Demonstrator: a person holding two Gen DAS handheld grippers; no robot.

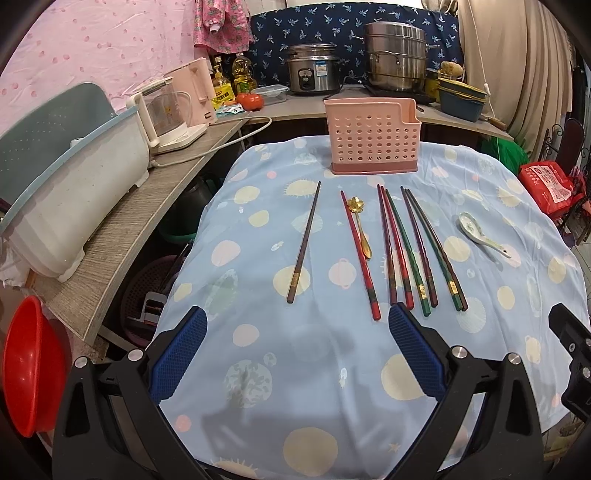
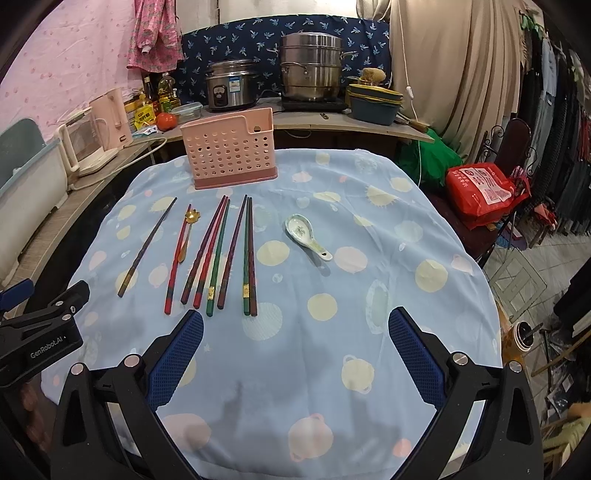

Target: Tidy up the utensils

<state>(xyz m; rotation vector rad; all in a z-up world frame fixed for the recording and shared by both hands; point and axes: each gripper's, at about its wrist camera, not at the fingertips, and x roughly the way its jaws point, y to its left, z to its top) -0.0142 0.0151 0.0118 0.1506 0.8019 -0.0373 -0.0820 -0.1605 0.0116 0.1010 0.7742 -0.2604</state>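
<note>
Both open tools (image 1: 295,325) (image 2: 295,325) just short of chopsticks (image 1: 402,251).

You're facing a round table under a pale blue cloth (image 1: 295,369) printed with planets and suns. Behind it runs a grey wood-grain counter (image 1: 122,229) that turns the corner — on it you have a pink kettle (image 1: 195,96), oil bottles (image 1: 242,75), a tomato (image 1: 249,101), a rice cooker (image 1: 312,70) and a stacked steel steamer pot (image 1: 395,55). A navy leaf-print fabric (image 2: 258,33) hangs behind the pots, a pink dotted sheet (image 1: 92,48) covers the wall to your left, beige curtains (image 2: 454,66) fall at the right. Beside the table a red bag (image 2: 480,192) sits on a dark chair — clothes (image 2: 561,129) hang beyond, over a tiled floor (image 2: 524,266).
</note>
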